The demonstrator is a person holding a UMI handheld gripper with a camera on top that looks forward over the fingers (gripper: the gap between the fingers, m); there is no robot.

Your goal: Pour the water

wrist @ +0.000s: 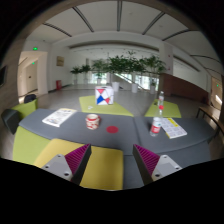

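Grey table (125,140) w/ yellow-green mats (104,168)

Gripper (103,160) level, fingers spread wide apart, nothing between them.

1. Daylight is coming through the far windows (120,48), washing them out.
2. Room is staying evenly bright, tabletop (120,128) showing only soft shadows.
3. Fisheye is bending edges; everything is looking slightly soft.
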